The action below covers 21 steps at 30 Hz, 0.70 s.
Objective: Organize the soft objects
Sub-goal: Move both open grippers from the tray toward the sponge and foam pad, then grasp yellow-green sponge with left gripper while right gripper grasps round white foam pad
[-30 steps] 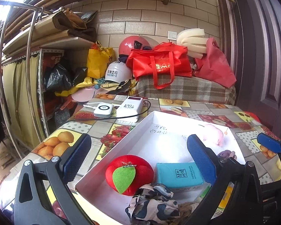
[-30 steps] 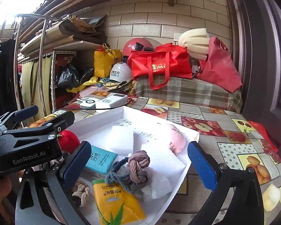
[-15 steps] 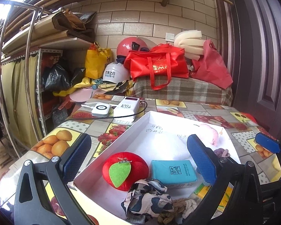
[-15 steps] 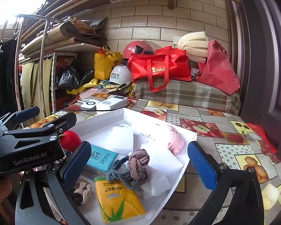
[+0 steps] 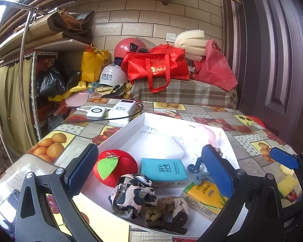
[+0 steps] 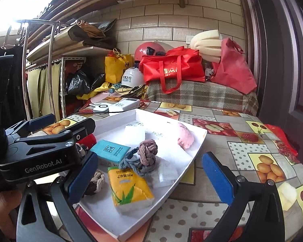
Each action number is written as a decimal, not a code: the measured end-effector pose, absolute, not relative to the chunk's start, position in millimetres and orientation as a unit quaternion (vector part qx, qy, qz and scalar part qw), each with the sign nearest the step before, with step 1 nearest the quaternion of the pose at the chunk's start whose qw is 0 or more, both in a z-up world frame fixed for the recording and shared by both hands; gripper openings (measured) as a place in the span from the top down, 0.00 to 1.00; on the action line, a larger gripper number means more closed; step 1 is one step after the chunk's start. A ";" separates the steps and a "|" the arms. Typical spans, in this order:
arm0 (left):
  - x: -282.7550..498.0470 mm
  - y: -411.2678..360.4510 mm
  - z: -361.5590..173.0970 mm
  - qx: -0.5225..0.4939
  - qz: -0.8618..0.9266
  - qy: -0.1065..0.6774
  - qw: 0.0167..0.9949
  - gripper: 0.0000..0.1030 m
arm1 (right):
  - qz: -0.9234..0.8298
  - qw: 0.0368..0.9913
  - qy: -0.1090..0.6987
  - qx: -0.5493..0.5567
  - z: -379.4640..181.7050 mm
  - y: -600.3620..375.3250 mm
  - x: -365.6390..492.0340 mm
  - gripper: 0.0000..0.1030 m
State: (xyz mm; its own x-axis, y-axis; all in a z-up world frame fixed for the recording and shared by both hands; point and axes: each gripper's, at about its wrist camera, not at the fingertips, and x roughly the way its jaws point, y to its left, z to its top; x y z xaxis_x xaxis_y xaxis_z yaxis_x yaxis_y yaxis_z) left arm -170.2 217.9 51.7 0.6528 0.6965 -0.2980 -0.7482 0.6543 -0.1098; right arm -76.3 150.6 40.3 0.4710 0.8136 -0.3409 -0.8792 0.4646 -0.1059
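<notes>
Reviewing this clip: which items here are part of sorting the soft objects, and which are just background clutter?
Part of the job:
white tray
red plush apple
teal tissue pack
yellow tissue pack
patterned cloth
knotted rope ball
pink plush

Just lying about:
power bank
white helmet
red tote bag
foam sheets
</notes>
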 end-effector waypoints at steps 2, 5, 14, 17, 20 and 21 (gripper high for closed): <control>-166.7 211.4 52.3 -0.102 0.394 0.117 0.906 0.00 | 0.501 0.846 0.125 -0.134 40.1 142.7 -76.6 0.00; -160.7 200.2 52.5 -0.086 0.380 0.123 0.913 0.00 | 0.499 0.846 0.130 -0.137 39.2 129.4 -74.9 0.00; -127.1 153.1 51.4 -0.035 0.298 0.167 0.939 0.00 | 0.430 0.884 0.160 -0.094 44.0 51.7 -12.5 0.00; -109.0 131.8 50.1 -0.026 0.249 0.186 0.950 0.00 | 0.376 0.907 0.179 -0.069 47.0 13.4 28.9 0.00; -87.8 109.9 48.5 -0.023 0.188 0.205 0.960 0.00 | 0.335 0.914 0.226 -0.044 44.4 -22.2 75.5 0.00; -79.0 103.5 47.9 -0.020 0.170 0.215 0.962 0.00 | 0.334 0.907 0.254 -0.039 41.2 -29.1 93.1 0.00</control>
State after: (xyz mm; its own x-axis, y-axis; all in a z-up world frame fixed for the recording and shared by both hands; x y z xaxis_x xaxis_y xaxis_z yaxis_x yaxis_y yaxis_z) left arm -79.0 103.5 47.9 0.8503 0.3181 -0.4194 -0.3352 0.9415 0.0344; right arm 93.1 -29.1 41.2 0.6480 0.5854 -0.4873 -0.6252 0.7742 0.0987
